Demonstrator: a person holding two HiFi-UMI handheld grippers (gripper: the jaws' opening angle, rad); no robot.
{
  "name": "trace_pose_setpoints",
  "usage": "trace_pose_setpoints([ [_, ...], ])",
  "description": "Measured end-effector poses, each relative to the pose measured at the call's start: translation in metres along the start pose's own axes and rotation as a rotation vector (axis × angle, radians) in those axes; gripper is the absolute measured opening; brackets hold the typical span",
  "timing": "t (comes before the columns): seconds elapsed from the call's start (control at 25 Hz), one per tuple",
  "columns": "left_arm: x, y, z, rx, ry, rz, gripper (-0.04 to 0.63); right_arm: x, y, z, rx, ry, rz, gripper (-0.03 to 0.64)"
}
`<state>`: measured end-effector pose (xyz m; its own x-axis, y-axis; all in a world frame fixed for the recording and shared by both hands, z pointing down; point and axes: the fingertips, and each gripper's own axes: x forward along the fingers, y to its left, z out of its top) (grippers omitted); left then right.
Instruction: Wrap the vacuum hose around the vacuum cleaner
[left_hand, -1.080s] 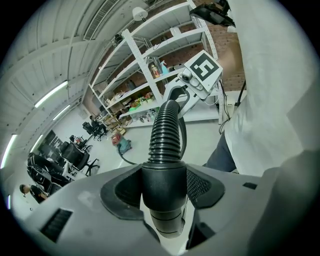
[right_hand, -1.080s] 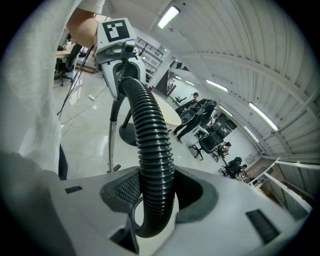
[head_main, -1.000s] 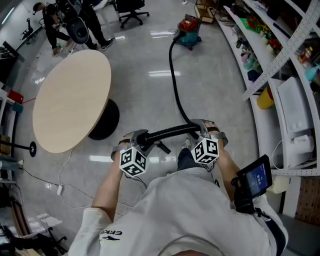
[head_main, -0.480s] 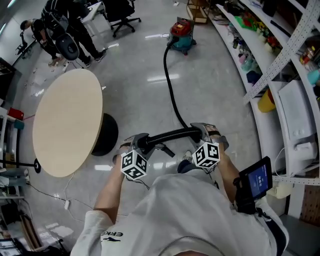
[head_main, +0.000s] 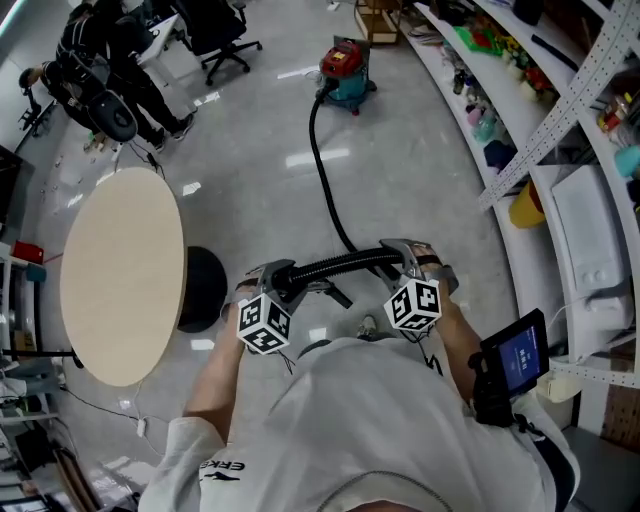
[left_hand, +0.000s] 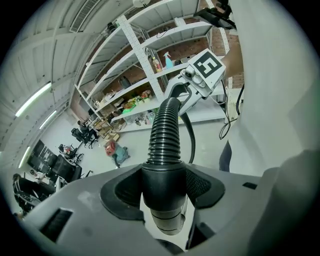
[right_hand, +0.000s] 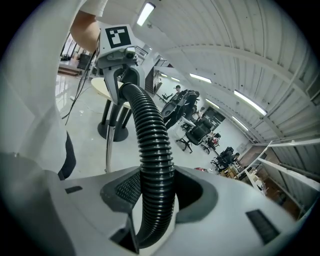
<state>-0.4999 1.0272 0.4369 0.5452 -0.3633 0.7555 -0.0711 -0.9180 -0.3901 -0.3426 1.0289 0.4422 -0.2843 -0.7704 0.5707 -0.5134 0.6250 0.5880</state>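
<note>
Both tongs are clenched on the vacuum hose (head_main: 335, 266): the left tongs (head_main: 283, 273) grasp its smooth rigid cuff, the right tongs (head_main: 398, 256) its ribbed, bendy black length, with a short span level between them. The rest trails slack over the glossy grey floor (head_main: 420, 180) to the squat red-and-teal vacuum cleaner (head_main: 343, 66), well apart. I'd say this is the carrying-over step, no wrap begun; next the hose needs looping round that canister.

The hose (head_main: 335, 265) has been carried forward past the table (head_main: 120, 270).
</note>
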Motion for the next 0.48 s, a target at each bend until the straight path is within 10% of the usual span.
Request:
trace_pose_setpoints([
  [0.48, 0.056, 0.078, 0.041, 0.045, -0.06, -0.046, 0.225, 0.037, -0.08, -0.034, 0.063, 0.056, -0.083, 0.176],
])
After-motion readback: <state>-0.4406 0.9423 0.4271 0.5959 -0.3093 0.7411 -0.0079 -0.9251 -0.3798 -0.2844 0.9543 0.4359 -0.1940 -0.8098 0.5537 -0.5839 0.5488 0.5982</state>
